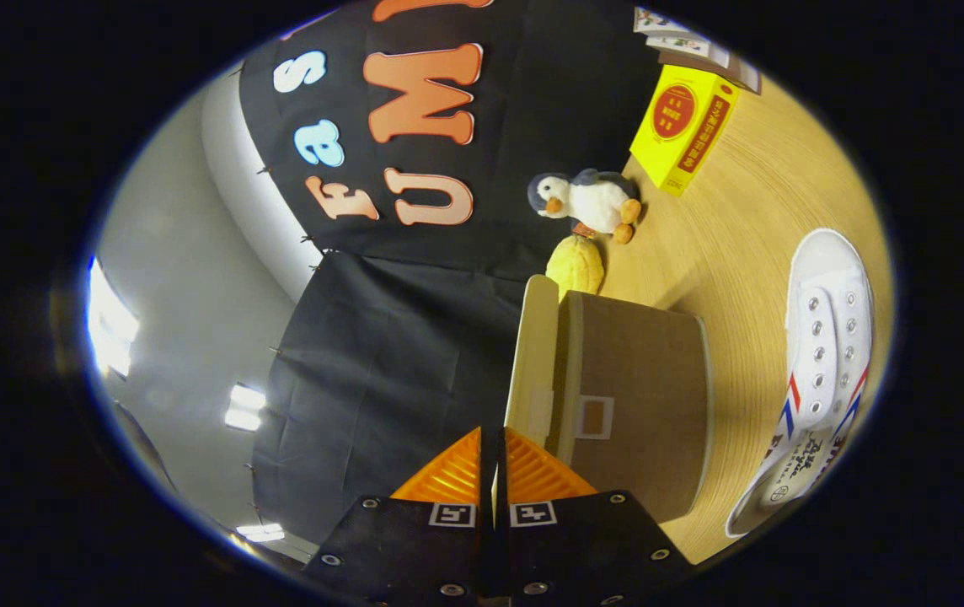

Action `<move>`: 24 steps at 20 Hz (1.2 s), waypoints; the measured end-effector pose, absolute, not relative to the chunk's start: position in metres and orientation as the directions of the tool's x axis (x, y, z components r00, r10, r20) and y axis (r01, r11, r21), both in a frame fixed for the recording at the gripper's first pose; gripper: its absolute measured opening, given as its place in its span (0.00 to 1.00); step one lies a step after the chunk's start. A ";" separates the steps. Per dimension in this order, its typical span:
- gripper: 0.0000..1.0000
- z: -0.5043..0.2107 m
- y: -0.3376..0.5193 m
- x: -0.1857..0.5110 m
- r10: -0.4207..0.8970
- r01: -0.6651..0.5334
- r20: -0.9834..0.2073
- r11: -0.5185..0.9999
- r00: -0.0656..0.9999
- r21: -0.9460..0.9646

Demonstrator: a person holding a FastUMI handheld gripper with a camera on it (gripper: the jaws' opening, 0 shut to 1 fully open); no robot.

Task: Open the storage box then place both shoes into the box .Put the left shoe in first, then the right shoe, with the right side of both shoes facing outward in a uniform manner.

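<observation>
The view is rolled on its side, with the wooden table (pixel 743 211) running up the right. A brown storage box (pixel 634 396) stands on it just ahead of the fingers. Its cream lid (pixel 532 354) is swung a little away from the brown body, leaving a narrow gap. My gripper (pixel 495 476) is shut on the lid's near edge, and a thin cream sliver shows between the fingers. A white canvas shoe (pixel 827 354) with red and blue stripes lies on the table beyond the box, sole edge toward the table's rim.
A penguin plush toy (pixel 587 202) and a yellow knobbly toy (pixel 575 263) sit behind the box by the black cloth wall. A yellow carton (pixel 682 126) stands farther back, with some printed cards (pixel 684 42) past it.
</observation>
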State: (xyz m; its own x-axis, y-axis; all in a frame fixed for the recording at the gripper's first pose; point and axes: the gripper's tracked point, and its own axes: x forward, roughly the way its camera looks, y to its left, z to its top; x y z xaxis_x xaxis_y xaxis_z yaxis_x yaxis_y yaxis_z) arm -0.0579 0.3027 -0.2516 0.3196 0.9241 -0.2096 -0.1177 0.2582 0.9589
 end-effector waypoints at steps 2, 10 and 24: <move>0.01 -0.272 0.305 -0.062 0.912 -0.115 -0.278 0.325 0.303 0.939; 0.18 -0.286 0.305 -0.075 0.867 0.040 -0.358 0.367 0.346 0.929; 0.03 -0.144 0.486 -0.093 0.907 -0.282 -0.246 0.349 0.343 0.894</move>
